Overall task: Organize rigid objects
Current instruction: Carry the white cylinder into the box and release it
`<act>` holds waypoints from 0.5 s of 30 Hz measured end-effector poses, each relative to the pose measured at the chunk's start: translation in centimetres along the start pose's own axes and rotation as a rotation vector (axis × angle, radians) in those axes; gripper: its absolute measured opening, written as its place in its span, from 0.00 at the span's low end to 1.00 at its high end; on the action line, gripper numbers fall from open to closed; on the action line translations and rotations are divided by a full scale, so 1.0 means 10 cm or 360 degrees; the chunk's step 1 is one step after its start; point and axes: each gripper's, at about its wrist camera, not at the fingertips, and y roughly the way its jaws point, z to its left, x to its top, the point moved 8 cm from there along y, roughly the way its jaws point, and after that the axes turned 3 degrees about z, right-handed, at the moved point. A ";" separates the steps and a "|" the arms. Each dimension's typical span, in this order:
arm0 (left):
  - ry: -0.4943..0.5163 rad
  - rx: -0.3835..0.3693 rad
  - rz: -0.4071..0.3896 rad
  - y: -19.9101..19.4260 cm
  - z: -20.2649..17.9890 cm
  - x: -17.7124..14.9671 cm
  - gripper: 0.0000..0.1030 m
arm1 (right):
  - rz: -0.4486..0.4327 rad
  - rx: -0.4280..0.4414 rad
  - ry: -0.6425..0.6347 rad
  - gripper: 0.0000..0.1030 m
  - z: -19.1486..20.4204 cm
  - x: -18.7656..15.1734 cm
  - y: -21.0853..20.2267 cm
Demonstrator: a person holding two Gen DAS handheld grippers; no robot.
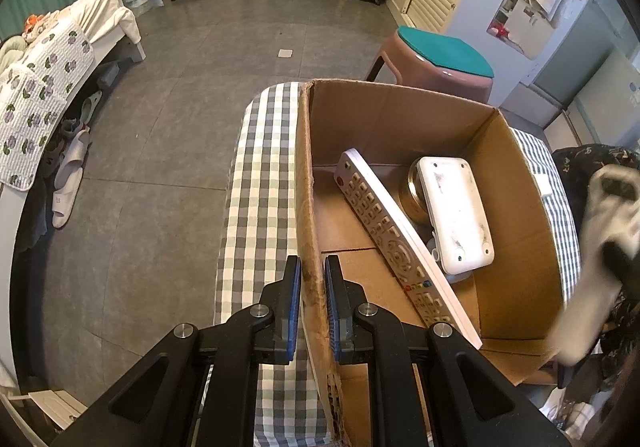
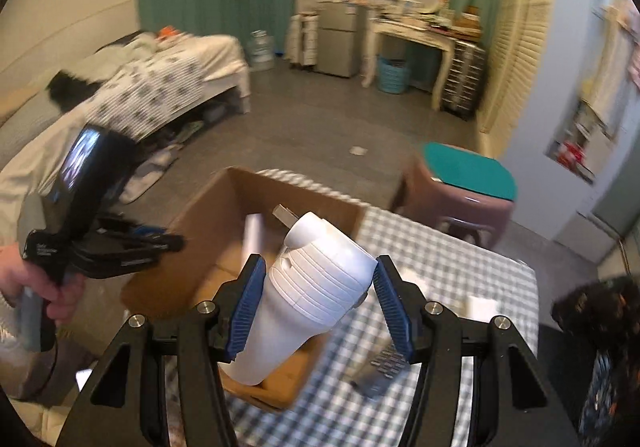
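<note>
A cardboard box [image 1: 400, 119] stands on a checked tablecloth [image 1: 264, 183]. In it lie a white remote control [image 1: 392, 243], a white flat device [image 1: 456, 211] and a gold round tin [image 1: 416, 187]. My left gripper [image 1: 312, 303] is shut on the box's left wall [image 1: 308, 231]. My right gripper [image 2: 320, 303] is shut on a white ribbed bottle [image 2: 312, 295] and holds it above the box [image 2: 216, 231]. The left gripper [image 2: 132, 243] also shows in the right wrist view, at the box's left side. The right wrist view is blurred.
A pink stool with a teal top [image 1: 440, 63] stands beyond the table. A bed [image 1: 52, 59] with slippers beneath is at left. A dark metal grater-like object [image 2: 380, 371] and a white item [image 2: 484, 307] lie on the cloth at right.
</note>
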 end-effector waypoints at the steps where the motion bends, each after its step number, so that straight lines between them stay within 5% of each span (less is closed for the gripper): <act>1: 0.0000 -0.0001 -0.0001 0.00 0.00 0.00 0.11 | 0.0015 0.0022 -0.0026 0.54 0.08 -0.01 0.07; 15: 0.0009 -0.0041 -0.0001 0.00 0.00 0.00 0.11 | 0.0280 0.0229 -0.0083 0.54 0.58 -0.31 1.01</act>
